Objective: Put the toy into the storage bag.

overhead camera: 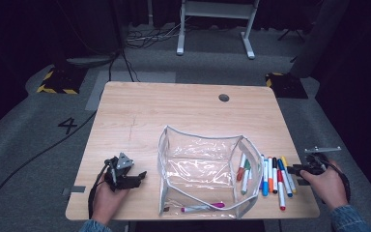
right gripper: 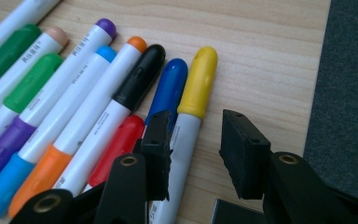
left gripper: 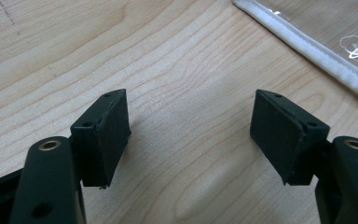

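A clear plastic pouch (overhead camera: 200,136) with a white trim lies open in the middle of the wooden table (overhead camera: 174,106). Inside it, near the front, lies a pink marker (overhead camera: 203,207). A row of several coloured markers (overhead camera: 274,176) lies to the right of the pouch. My right gripper (overhead camera: 294,169) is open at the row's right end. Its jaws straddle the yellow-capped marker (right gripper: 196,84), which lies next to the blue-capped marker (right gripper: 170,88). My left gripper (left gripper: 189,100) is open over bare wood, left of the pouch's white edge (left gripper: 307,42), with nothing between its jaws.
The table's right edge (right gripper: 319,79) runs just beyond the yellow marker, with grey carpet (right gripper: 349,93) below. A round cable hole (overhead camera: 223,97) sits at the table's back right. A red and a green marker (overhead camera: 243,169) lie by the pouch's right wall.
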